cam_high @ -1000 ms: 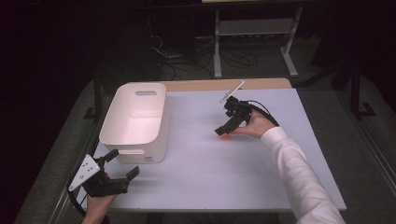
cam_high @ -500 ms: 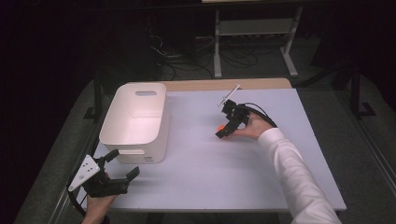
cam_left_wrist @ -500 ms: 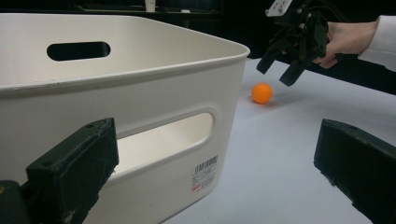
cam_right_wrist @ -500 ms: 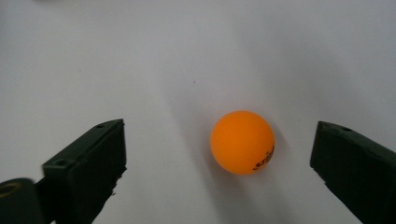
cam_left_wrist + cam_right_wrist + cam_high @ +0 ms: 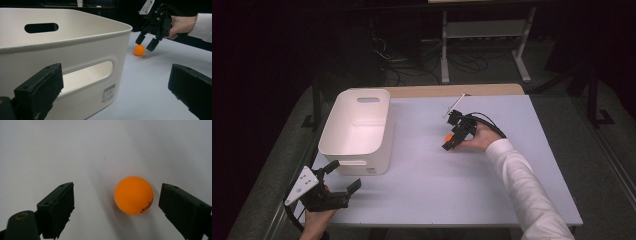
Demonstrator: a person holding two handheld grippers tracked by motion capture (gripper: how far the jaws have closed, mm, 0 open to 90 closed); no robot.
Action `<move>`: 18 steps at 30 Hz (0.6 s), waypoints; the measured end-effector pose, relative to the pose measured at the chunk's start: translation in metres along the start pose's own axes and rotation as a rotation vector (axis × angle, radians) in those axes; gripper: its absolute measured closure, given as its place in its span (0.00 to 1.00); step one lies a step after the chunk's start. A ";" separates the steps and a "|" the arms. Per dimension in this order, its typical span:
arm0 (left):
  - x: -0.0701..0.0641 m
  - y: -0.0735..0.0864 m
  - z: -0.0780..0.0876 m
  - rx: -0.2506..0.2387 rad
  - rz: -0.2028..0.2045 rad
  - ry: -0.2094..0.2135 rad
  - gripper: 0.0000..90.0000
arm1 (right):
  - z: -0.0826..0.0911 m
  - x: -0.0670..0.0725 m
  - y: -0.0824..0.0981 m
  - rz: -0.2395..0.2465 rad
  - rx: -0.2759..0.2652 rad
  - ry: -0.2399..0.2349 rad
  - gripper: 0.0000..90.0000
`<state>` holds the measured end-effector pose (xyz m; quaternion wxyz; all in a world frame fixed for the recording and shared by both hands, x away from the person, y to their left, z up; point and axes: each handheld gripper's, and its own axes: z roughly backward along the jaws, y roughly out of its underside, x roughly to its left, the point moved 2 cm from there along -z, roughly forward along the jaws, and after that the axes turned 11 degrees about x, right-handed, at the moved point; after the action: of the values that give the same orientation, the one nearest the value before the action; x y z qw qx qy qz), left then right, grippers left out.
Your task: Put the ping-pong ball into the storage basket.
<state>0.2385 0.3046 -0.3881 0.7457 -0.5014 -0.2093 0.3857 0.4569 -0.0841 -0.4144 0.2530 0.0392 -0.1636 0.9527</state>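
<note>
A small orange ball point(image 5: 447, 136) lies on the pale table point(image 5: 462, 195) right of centre. My right gripper point(image 5: 449, 143) points down over it, held by a hand in a white sleeve. In the right gripper view the ball point(image 5: 133, 195) sits between the jaws, closer to the right one, with a gap on each side. These jaws have just been closing and stand open around the ball. My left gripper point(image 5: 346, 175) rests open and empty at the table's front left, facing the white bin point(image 5: 75, 42). From there I see the ball point(image 5: 139, 50) under the right gripper point(image 5: 146, 43).
The white plastic bin point(image 5: 379, 150) with handle slots stands on the left half of the table, just beyond my left gripper. A wooden strip runs along the table's far edge. A metal stand and cables sit on the dark floor behind.
My right gripper has shifted slightly toward the ball and its jaws have narrowed around it. The left gripper and the bin have stayed put.
</note>
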 end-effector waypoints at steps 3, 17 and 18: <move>0.000 0.000 0.000 0.001 0.001 0.002 0.00 | -0.002 -0.001 0.000 -0.007 0.007 0.001 0.16; 0.000 0.000 0.000 -0.003 -0.003 0.002 0.00 | -0.012 -0.005 0.000 -0.057 0.042 0.015 0.37; 0.000 0.000 0.000 -0.002 -0.002 0.002 0.00 | -0.012 -0.005 0.000 -0.058 0.040 0.015 0.38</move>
<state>0.2384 0.3049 -0.3880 0.7458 -0.5022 -0.2096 0.3841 0.4611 -0.0824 -0.4266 0.2807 0.0419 -0.1415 0.9484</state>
